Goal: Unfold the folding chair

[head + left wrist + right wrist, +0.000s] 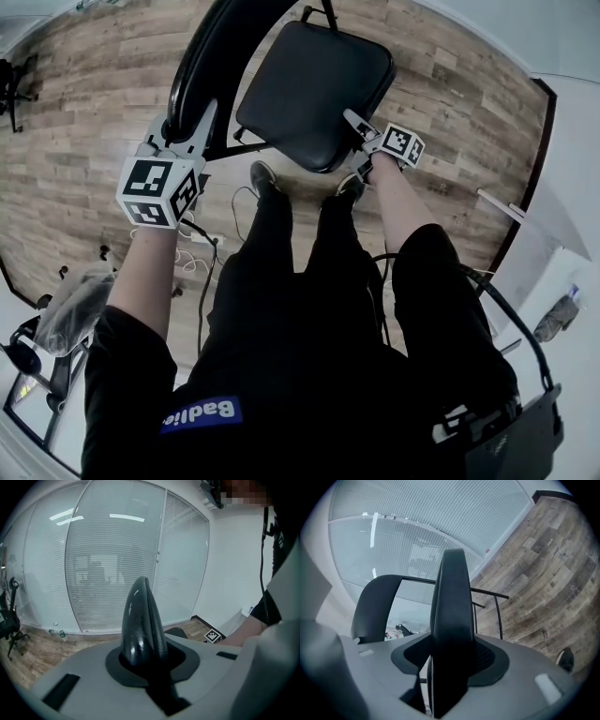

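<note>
The black folding chair stands in front of the person's legs, its padded seat [314, 89] tilted and its curved backrest [208, 61] to the left. My left gripper [181, 129] is shut on the backrest's top edge, which shows as a glossy black ridge [142, 620] between the jaws. My right gripper [361, 134] is shut on the near right edge of the seat, and in the right gripper view that seat edge [451, 620] stands upright between the jaws. Past it there are the backrest [375, 604] and the thin metal frame [499, 613].
The person's shoes [263, 176] are right under the seat. Cables and a power strip [202, 239] lie on the wood floor at the left, near a wrapped bundle [70, 309]. A glass wall with blinds [117, 564] and an office chair [9, 620] are beyond the chair.
</note>
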The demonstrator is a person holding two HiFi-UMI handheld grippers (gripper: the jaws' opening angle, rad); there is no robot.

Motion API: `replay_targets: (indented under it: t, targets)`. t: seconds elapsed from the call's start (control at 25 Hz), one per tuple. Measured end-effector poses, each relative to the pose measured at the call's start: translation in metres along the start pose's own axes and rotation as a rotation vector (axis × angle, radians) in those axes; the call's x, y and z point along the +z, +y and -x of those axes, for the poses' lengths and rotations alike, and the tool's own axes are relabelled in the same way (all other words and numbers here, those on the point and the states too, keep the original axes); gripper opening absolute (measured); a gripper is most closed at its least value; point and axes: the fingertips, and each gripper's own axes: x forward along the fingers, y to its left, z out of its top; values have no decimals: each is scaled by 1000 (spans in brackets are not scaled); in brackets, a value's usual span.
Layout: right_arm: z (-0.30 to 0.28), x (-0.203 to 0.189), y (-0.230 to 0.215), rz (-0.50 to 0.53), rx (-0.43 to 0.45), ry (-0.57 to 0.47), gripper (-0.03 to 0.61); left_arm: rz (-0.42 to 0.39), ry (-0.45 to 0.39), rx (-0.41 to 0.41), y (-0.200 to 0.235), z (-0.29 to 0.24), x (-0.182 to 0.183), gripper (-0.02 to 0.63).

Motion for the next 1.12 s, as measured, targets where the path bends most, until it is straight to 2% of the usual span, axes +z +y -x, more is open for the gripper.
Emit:
replay_targets:
  t: [0.16,0.68,1.12]
  targets:
    - [2,1,-32,-1,-17,-10,216,30,6,-18,7,-8,-10,63]
    - [7,1,-118,-17,-10,-36,238,49,-24,-46,14,-34,-43,64]
    - [5,2,-173,-37,51,-63,252,71,-43,-65,28,-58,-62,71]
